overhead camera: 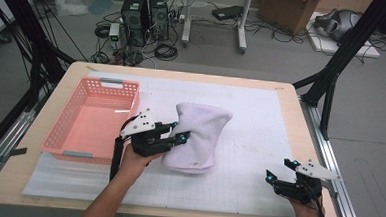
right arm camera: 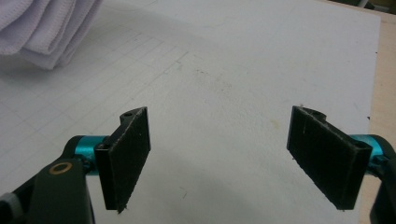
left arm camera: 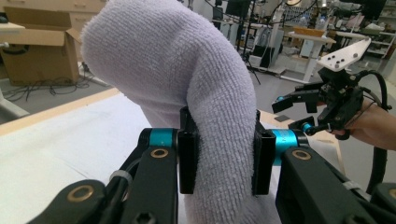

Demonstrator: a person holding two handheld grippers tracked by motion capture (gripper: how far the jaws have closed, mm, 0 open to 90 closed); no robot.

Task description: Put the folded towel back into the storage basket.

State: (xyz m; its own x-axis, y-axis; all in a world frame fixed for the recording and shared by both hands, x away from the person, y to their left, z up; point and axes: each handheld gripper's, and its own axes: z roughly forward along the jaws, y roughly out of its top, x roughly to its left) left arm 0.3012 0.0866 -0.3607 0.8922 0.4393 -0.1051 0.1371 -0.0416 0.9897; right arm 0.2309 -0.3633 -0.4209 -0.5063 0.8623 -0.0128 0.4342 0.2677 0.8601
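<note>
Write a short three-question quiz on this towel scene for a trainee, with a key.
1. True or false: the left gripper is shut on the folded white towel.
2. The right gripper is: A) shut on the towel, B) open over the white mat, C) inside the pink basket.
3. Fill in: seen from the high view, the pink basket sits to the ____ of the towel.

Key:
1. True; its pads press the towel's thick fold from both sides.
2. B; the jaws stand wide apart with nothing between them.
3. Left.
</note>
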